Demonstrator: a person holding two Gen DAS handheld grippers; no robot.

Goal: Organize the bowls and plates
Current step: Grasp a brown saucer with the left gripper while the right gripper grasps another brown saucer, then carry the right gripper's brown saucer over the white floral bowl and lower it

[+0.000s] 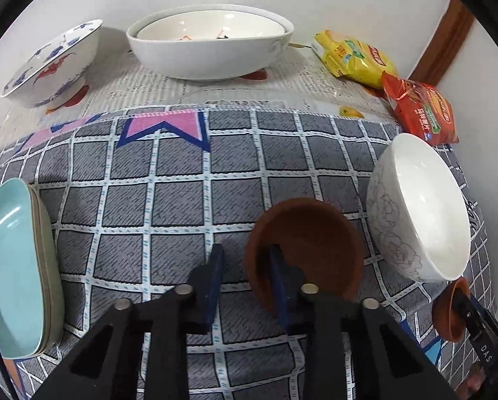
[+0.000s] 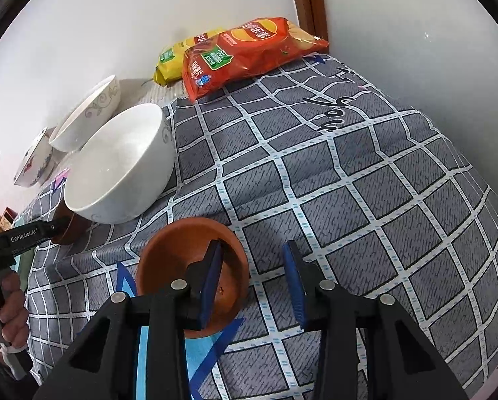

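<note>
White wall closes the back of the left wrist view, and below it a bench (image 1: 365, 100) carries a printed paper sheet (image 1: 215, 90) and a grey checked cloth (image 1: 149, 200). The left tool (image 1: 247, 253) points down at a brown bowl (image 1: 315, 243). One pad is inside the bowl and the other outside, with the bowl's wall between them. A strip of cloth shows between the outer pad and the wall, so the tool is not gripping yet. A white bowl (image 1: 419, 206) stands just beside the brown one. At the back are a large white bowl (image 1: 209, 53) with a second dish partly hidden inside it, a blue-and-red patterned bowl (image 1: 49, 66), a yellow bag (image 1: 352, 56) and a red bag (image 1: 419, 113). Stacked teal plates (image 1: 12, 266) are cut off by the left edge. At the lower right, a second brown bowl (image 1: 447, 313) and the right tool (image 1: 472, 316) are only partly seen.

From the right wrist view, the right tool (image 2: 252, 245) has one pad inside the second brown bowl (image 2: 182, 243) and the other outside, clear of the rim, so it is parted and holds nothing. The white bowl (image 2: 122, 166) hides most of the first brown bowl (image 2: 70, 230). The left tool (image 2: 54, 228) reaches it from the edge, held by a hand (image 2: 5, 303); its pads cannot be made out here.
</note>
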